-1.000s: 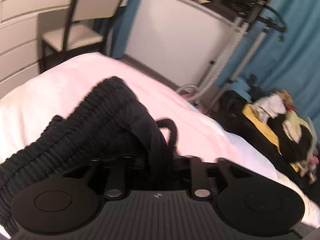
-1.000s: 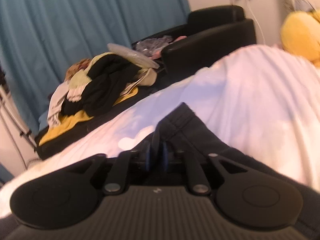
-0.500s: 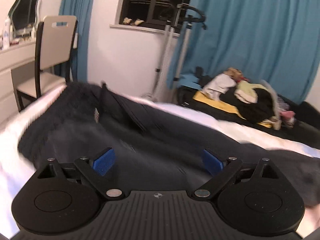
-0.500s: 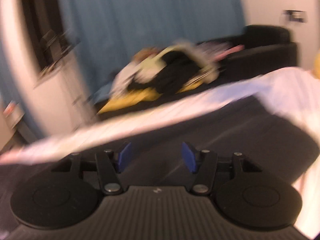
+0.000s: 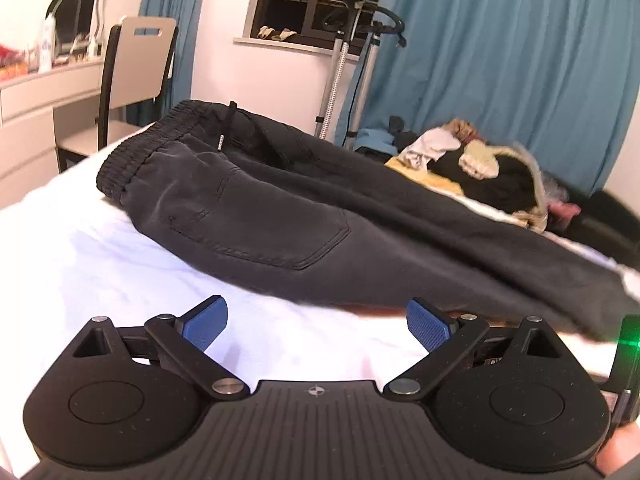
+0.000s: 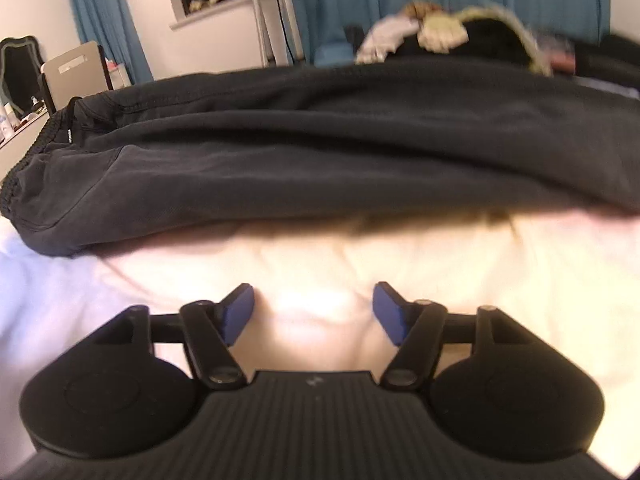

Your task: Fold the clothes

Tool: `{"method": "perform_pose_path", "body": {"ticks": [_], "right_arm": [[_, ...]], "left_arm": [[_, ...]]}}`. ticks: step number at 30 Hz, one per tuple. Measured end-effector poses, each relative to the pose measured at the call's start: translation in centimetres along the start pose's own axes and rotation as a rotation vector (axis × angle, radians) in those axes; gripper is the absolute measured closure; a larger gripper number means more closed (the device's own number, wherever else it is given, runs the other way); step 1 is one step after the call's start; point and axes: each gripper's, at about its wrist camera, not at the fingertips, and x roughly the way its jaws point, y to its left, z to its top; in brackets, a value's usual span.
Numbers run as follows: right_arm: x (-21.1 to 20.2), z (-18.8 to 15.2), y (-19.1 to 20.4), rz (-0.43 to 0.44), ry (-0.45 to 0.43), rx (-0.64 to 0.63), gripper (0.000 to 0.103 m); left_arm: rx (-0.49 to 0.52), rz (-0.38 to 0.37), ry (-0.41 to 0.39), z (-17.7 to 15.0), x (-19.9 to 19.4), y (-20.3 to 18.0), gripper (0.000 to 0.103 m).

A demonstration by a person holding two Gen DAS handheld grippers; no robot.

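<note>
Dark grey trousers with an elastic waistband and a drawstring lie stretched out across the white bed, waistband at the left. The right wrist view shows the same trousers lying lengthwise just beyond the fingers. My left gripper stands wide open over bare sheet in front of the trousers, with nothing between its blue pads. My right gripper hangs over the sheet short of the trouser edge; its jaws are opening and hold nothing.
A heap of mixed clothes lies on a dark sofa behind the bed. A chair and a white dresser stand at the left. A garment steamer stand rises before the blue curtain.
Both grippers were shut on the trousers a second ago. They have let go, opened and drawn back toward the near side of the bed, and the trousers now lie flat.
</note>
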Motion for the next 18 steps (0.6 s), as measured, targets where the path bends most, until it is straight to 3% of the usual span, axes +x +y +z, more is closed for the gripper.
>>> {"method": "perform_pose_path", "body": {"ticks": [4,10,18], "right_arm": [[0.7,-1.2,-0.7,0.033,-0.060,-0.010,0.000],[1.2,-2.0,0.5,-0.003,-0.074,-0.097,0.000],[1.0,-2.1,-1.8,0.090,-0.101,0.010,0.000]], "left_arm": [[0.019,-0.014,0.014,-0.2,0.7,-0.3,0.006],[0.009,-0.025,0.032,-0.5,0.9,0.0,0.006],[0.003,-0.031,0.040,-0.7,1.0,-0.2,0.006]]}}
